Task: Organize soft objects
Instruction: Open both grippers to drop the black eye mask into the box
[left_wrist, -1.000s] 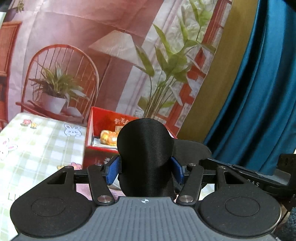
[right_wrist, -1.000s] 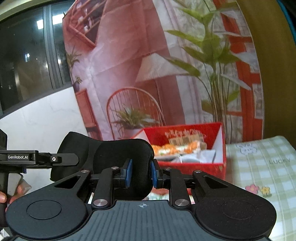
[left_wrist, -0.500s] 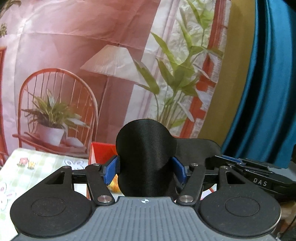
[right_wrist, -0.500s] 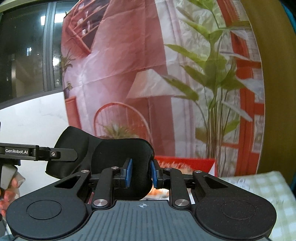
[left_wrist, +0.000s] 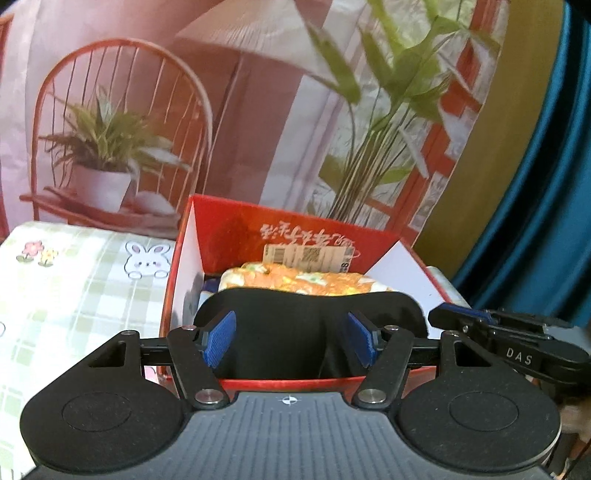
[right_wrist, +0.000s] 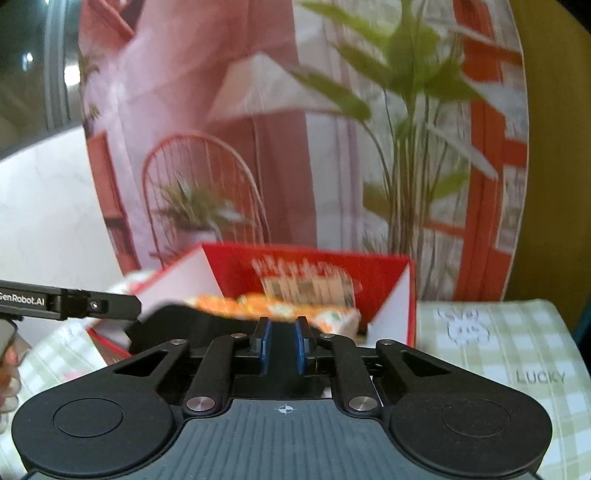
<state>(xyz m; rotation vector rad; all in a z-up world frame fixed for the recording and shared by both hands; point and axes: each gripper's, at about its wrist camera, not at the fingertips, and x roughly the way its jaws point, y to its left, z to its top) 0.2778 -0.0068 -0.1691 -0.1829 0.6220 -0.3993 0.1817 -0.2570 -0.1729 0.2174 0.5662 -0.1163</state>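
A black sleep mask (left_wrist: 291, 332) lies flat inside the open red box (left_wrist: 236, 225), in front of an orange flowered soft bundle (left_wrist: 295, 282). My left gripper (left_wrist: 291, 341) is open, its blue pads either side of the mask and clear of it. In the right wrist view the mask (right_wrist: 192, 325) lies in the box (right_wrist: 384, 273). My right gripper (right_wrist: 282, 345) stands slightly open just above the box's right part, with nothing visible between its pads.
The box stands on a green checked cloth with rabbit prints (left_wrist: 74, 280), marked LUCKY at the right (right_wrist: 517, 354). A printed backdrop of chair, lamp and plants hangs behind. A blue curtain (left_wrist: 554, 184) hangs at the right.
Both grippers held the mask up in the air, then came down over the box. The left jaws opened wide and the right pads parted; the mask now lies in the box.
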